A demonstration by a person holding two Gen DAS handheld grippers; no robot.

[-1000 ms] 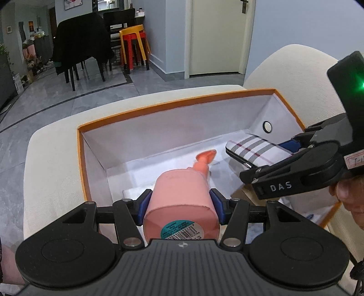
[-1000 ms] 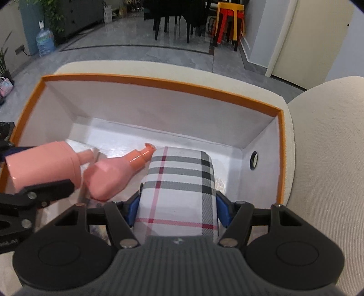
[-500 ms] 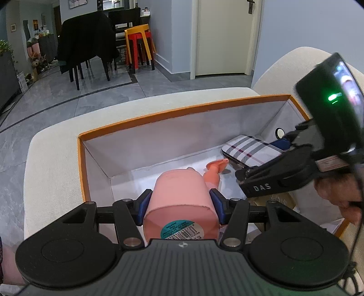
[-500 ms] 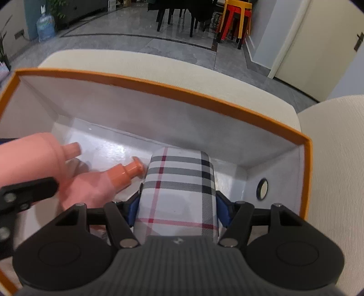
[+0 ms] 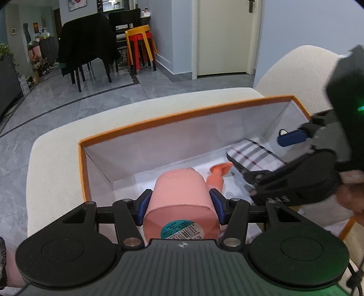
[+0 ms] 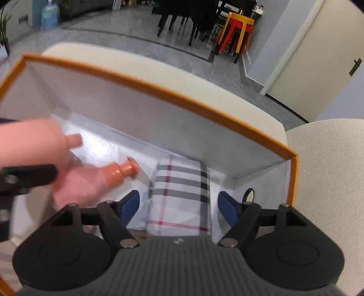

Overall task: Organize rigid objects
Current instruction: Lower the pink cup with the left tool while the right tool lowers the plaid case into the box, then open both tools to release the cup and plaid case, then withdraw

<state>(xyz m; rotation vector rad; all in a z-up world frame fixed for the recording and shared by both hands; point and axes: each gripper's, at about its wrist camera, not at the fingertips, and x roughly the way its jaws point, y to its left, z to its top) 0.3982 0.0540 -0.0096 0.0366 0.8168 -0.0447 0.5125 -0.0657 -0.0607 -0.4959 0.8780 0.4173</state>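
A cream upholstered sofa is seen in the foreground, its backrest running across both views. Beyond it, grey floor tiles are laid. Stacked yellow and red stools are set beside dark dining chairs. A cream door is shut. A water jug is stood at the far left.

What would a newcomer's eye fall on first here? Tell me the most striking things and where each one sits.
The white cardboard box with an orange rim fills both views, sitting on a cream upholstered seat. The left gripper clamps a pale pink plastic bottle above the box's left side, over a second pink bottle with an orange cap lying on the floor. At the right end, a plaid hard case lies between the open pads of the right gripper.
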